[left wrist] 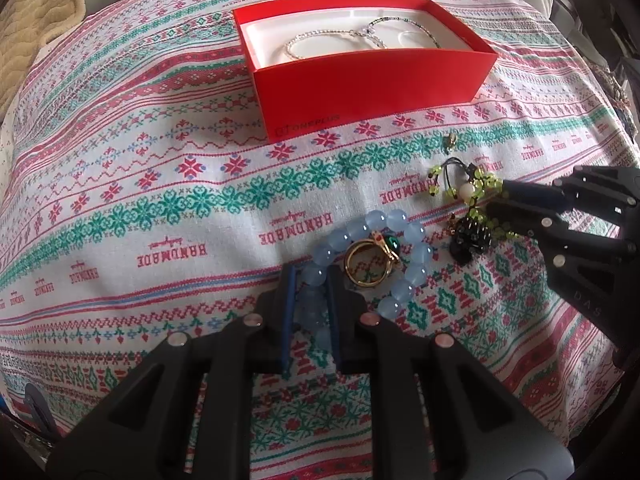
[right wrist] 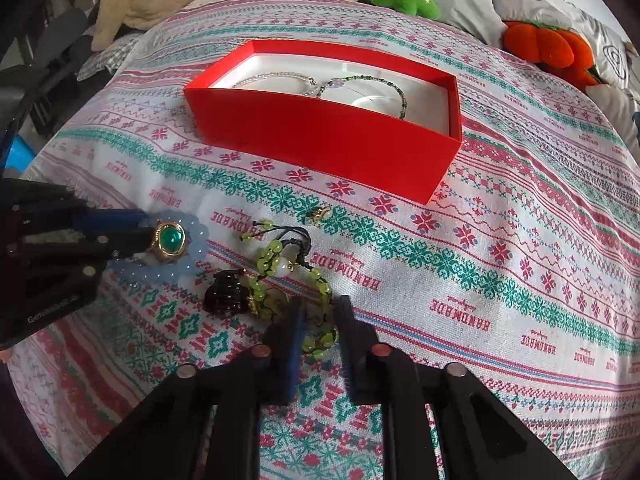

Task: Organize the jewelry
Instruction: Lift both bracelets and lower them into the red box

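Left gripper was closed on the blue bead bracelet, which ringed a gold ring on the patterned cloth. Right gripper was clamped on the green bead bracelet, near the red box holding two bracelets

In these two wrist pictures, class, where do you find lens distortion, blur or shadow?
Left wrist view: the fisheye bows the tablecloth stripes and darkens the corners; the blue bead bracelet blurs between the left gripper fingers. Right wrist view: the red box looks curved, and the left gripper's near body sits in dark shadow.
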Available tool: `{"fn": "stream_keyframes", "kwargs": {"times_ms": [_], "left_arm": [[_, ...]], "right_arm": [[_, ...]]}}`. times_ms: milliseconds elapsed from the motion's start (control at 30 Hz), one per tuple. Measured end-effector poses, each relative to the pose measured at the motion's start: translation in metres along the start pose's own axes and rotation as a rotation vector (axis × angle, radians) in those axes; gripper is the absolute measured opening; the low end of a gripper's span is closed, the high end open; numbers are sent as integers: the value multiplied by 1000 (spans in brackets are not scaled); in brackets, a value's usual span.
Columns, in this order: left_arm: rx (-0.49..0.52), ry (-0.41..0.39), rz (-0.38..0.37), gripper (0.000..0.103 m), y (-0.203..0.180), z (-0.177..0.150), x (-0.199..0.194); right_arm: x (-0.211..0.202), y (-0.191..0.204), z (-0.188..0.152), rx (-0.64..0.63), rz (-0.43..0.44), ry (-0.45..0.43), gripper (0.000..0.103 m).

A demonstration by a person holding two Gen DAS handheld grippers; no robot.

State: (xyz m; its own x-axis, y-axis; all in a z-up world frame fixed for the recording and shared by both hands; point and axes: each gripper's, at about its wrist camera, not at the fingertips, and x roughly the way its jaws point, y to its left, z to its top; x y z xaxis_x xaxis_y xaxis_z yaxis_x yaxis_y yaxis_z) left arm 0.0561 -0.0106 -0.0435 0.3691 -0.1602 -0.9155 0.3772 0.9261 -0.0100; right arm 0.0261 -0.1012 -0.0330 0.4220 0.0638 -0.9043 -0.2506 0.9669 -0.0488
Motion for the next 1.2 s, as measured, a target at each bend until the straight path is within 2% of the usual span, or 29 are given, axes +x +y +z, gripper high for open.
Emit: {"fn": "stream_keyframes", "kwargs": {"times_ms": [33, 167, 400, 833, 1200], "left_arm": [[-4, 0, 0, 13, 2, 1, 0], [-42, -8, -10, 13, 5, -2, -6], [-116, -40, -88, 13, 19, -1, -26], [-140, -155, -169, 13, 20, 15, -77], [-159, -236, -220, 13, 6, 45, -99]], "right_arm": [[-1, 0, 1, 7, 10, 3, 6], [-6, -6, 1, 35, 35, 1, 6], [-30, -10, 8, 61, 56, -50, 6], [-69, -15, 28, 103, 115, -124, 6], [-79, -25, 42, 144, 149, -144, 6]]}}
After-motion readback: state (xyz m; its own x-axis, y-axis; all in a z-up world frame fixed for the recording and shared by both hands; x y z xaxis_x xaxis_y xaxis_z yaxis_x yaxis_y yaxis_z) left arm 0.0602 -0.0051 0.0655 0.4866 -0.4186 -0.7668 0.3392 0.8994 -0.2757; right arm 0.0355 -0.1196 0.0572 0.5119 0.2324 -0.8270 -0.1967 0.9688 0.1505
